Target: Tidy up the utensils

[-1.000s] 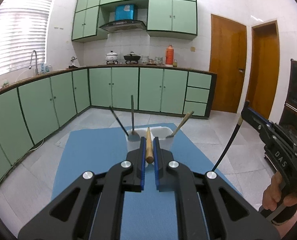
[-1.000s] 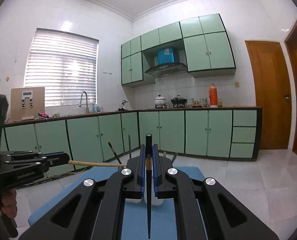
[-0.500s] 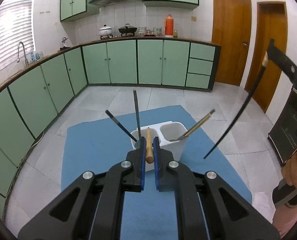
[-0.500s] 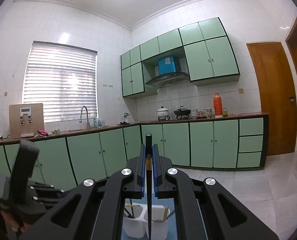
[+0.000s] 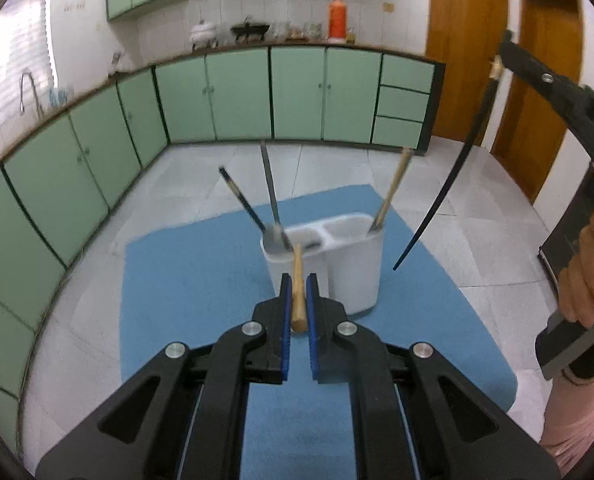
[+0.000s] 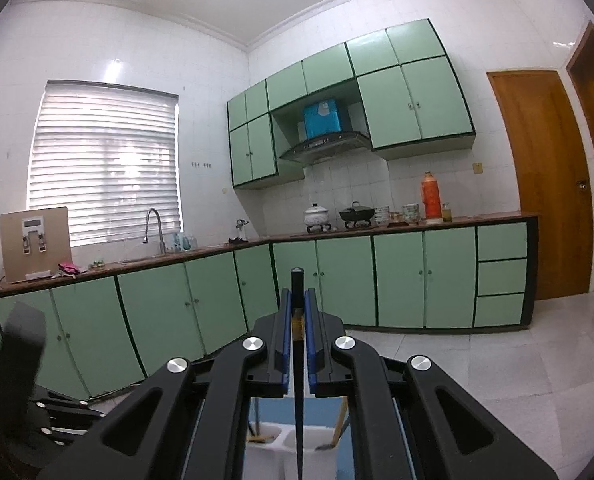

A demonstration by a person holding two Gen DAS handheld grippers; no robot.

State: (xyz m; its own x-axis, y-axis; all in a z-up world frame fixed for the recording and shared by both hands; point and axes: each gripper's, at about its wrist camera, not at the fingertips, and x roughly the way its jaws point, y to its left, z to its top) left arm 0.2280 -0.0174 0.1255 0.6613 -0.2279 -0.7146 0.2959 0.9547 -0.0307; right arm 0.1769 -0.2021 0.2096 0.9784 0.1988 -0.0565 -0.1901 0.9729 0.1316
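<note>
A white two-compartment utensil holder point(image 5: 337, 268) stands on a blue mat point(image 5: 185, 292). Two dark-handled utensils point(image 5: 271, 196) lean in its left compartment; a wooden-handled one point(image 5: 389, 192) leans in the right. My left gripper point(image 5: 298, 300) is shut on a wooden-handled utensil point(image 5: 297, 280), just in front of and above the holder. My right gripper point(image 6: 296, 312) is shut on a black chopstick point(image 6: 297, 400). The chopstick point(image 5: 449, 184) hangs point down, to the right of the holder and above it. The holder's top point(image 6: 293, 440) shows below the right gripper.
Green floor cabinets point(image 5: 237, 96) run along the back and left walls. Wooden doors point(image 5: 465, 52) stand at the right. The right hand and its gripper body point(image 5: 577, 200) fill the right edge of the left wrist view. The mat lies on a tiled floor point(image 5: 477, 220).
My left gripper has risen and tilted down over the holder. My right gripper has lifted the chopstick higher and closer to the holder, which now shows below it.
</note>
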